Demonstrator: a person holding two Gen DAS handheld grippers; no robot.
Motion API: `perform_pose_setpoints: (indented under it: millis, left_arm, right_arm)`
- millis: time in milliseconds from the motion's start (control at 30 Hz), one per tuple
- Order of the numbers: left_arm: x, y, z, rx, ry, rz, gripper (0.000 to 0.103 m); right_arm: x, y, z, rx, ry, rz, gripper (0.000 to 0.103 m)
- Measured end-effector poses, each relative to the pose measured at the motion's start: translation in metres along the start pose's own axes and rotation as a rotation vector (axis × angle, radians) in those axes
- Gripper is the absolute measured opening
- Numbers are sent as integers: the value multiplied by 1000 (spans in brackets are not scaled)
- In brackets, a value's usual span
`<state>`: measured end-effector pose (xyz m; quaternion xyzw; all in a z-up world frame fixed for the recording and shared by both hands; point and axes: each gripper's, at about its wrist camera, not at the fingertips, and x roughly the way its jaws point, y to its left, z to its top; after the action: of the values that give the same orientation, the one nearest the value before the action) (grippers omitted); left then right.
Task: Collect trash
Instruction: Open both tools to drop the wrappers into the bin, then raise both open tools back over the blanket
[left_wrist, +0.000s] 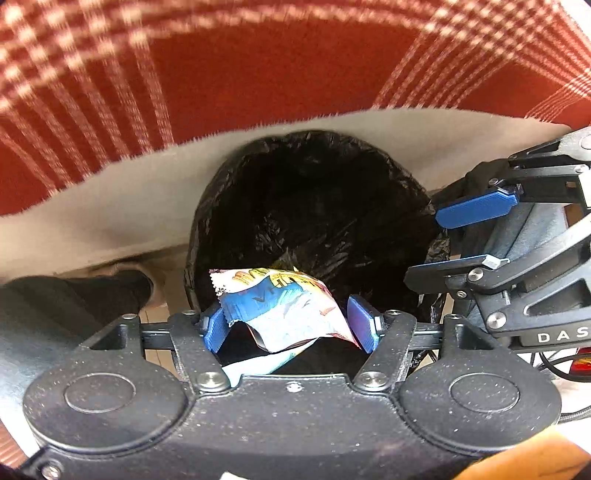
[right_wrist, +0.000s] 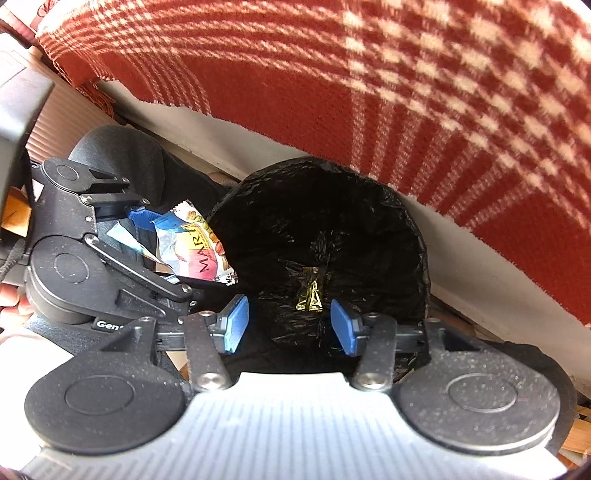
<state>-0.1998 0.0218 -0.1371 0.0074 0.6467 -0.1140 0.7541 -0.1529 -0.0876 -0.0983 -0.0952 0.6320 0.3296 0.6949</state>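
Observation:
A black bag-lined bin (left_wrist: 207, 206) (right_wrist: 406, 214) sits right below both grippers, its mouth wide. My left gripper (left_wrist: 290, 325) hangs over the near rim, and a crumpled colourful snack wrapper (left_wrist: 280, 306) lies loosely between its spread blue pads (left_wrist: 214, 328). In the right wrist view the same wrapper (right_wrist: 195, 247) hangs at the left gripper (right_wrist: 170, 254), beside the bin's left rim. My right gripper (right_wrist: 288, 314) stands open over the bin with nothing between its fingers. A small gold wrapper (right_wrist: 314, 295) lies at the bottom of the bag. The right gripper (left_wrist: 424, 247) also shows at the bin's right side.
A red and white plaid blanket (left_wrist: 258, 74) (right_wrist: 406, 92) on a pale cover (left_wrist: 110, 206) rises just behind the bin. A person's dark-clothed leg (right_wrist: 122, 158) is at the left, and fingers (right_wrist: 11, 299) hold the left gripper. Cables (left_wrist: 546, 362) trail at the right.

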Motion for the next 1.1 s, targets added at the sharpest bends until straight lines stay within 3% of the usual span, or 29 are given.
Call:
perform_pose_setpoints:
  millis: [267,400,533,667,767,867,967,1100]
  left_arm:
    - [-55,-2,-4,30,-154,-3,67]
    - [-108,-14,-7,132,-301,49,72]
    - [-162,-17,2,153,-424,-14,76]
    - [-203,-10,18,122,-542,-71,81]
    - [-219,-8,39,110,-625,-72,86]
    - [-228,-12,63,101,-706,-31,88]
    - [-226,-9,87,71,-717,-5,88]
    - [-214,2,116,28,-736,-14,88]
  right_arm:
    - [-35,-1,-7,-27,-95,-27,70]
    - [-78,0,-12,-68,-206,-11,77]
    - [-131,-10,-19,-84,-344,57,84]
    - [-182,-28,-23,-54,-487,69,87]
    - [-209,-43,-22,-27,-591,34,89]
    - [-226,-60,-15,5,-686,-63,90]
    - [-236,-73,4,72,-731,-147,90]
    - [-241,-90,19,126,-770,-182,90]
